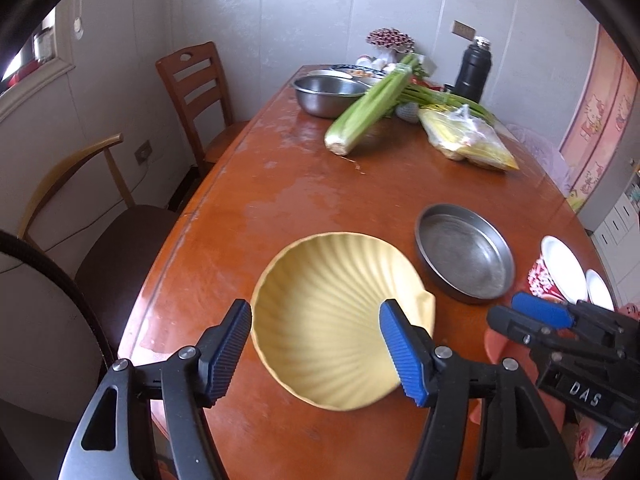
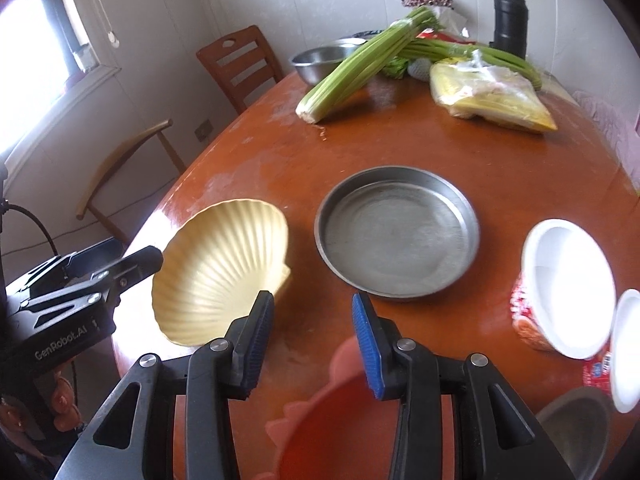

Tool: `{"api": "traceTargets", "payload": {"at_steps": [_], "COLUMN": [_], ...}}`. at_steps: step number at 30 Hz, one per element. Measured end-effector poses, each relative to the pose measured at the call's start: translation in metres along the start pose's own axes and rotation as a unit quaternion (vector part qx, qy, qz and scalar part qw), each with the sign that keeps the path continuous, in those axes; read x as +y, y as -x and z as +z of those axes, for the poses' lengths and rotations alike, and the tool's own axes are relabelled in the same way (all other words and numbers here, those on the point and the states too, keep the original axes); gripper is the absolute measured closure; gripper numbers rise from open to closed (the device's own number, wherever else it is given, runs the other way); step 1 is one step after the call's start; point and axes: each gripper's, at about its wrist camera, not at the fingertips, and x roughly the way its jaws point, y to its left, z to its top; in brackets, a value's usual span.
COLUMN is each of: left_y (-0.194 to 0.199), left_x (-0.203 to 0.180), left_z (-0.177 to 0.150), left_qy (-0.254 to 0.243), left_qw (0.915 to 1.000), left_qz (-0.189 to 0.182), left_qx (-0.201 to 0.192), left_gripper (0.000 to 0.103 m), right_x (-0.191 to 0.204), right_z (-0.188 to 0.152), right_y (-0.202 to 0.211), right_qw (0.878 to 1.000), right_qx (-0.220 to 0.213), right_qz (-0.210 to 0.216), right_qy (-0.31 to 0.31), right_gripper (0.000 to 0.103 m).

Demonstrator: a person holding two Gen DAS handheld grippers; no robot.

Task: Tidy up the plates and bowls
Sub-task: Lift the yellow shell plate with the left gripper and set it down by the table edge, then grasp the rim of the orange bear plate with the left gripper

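A glossy reddish-brown oval wooden table (image 1: pixel 280 184) fills both views, its finish worn pale along the left edge. White panelled walls close the room behind it, a window glows at the upper left of the right wrist view, and a slatted brown wooden chair (image 1: pixel 196 92) and a curved-back tan chair (image 1: pixel 68 184) stand at the table's left side.

At the far end, top centre of the left wrist view, sit a round stainless steel mixing bowl (image 1: pixel 328 94), a long bunch of green celery (image 1: pixel 372 108), a crinkled clear plastic bag of yellow food (image 1: pixel 466 140) and a tall black vacuum flask (image 1: pixel 474 70).

The pale yellow scallop-shell plate (image 1: pixel 340 320), ribbed with fine radiating grooves, lies low in the centre of the left wrist view, tilted with its left rim raised; its fan opens toward the upper left and its hinge tab points right, toward the shallow round grey metal pan (image 1: pixel 464 254), flat on the table just beside it. At the right edge of the right wrist view a white-lined bowl with a red patterned outside (image 2: pixel 568 288) leans on its side.

The left gripper (image 1: pixel 316 344) has its jaws wide, straddling the shell plate; whether the ridged pads touch it cannot be told. The right gripper (image 2: pixel 313 340) hovers with jaws moderately apart and holds nothing, above a blurred orange-pink scalloped dish (image 2: pixel 328 420) at the bottom of that view.
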Motion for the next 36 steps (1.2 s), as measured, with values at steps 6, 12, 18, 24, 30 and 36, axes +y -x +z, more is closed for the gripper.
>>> {"api": "traceTargets", "payload": {"at_steps": [6, 12, 18, 24, 30, 36], "left_y": [0.004, 0.010, 0.016, 0.014, 0.009, 0.008], "left_x": [-0.025, -0.049, -0.064, -0.075, -0.081, -0.097], "left_z": [-0.009, -0.019, -0.035, -0.053, -0.076, -0.089], "left_qy": [-0.012, -0.021, -0.021, -0.018, -0.017, -0.028], "left_qw": [0.9998, 0.9993, 0.9988, 0.9972, 0.9934, 0.9887], "left_qz": [-0.015, -0.024, -0.035, -0.048, -0.067, -0.086], "left_qx": [0.009, 0.017, 0.029, 0.055, 0.092, 0.119], "left_gripper": [0.037, 0.037, 0.037, 0.037, 0.037, 0.032], "right_x": [-0.024, -0.046, -0.061, -0.072, -0.080, -0.081], "right_z": [-0.008, -0.019, -0.030, -0.037, -0.038, -0.039], "right_y": [0.021, 0.032, 0.034, 0.026, 0.017, 0.010], "right_qw": [1.000, 1.000, 0.999, 0.998, 0.997, 0.996], "right_qx": [-0.010, -0.007, 0.009, 0.033, 0.047, 0.057], "right_qz": [-0.015, -0.021, -0.024, -0.018, -0.018, -0.018], "right_qy": [0.002, 0.009, 0.033, 0.052, 0.060, 0.067], "right_gripper": [0.060, 0.060, 0.060, 0.060, 0.060, 0.060]}}
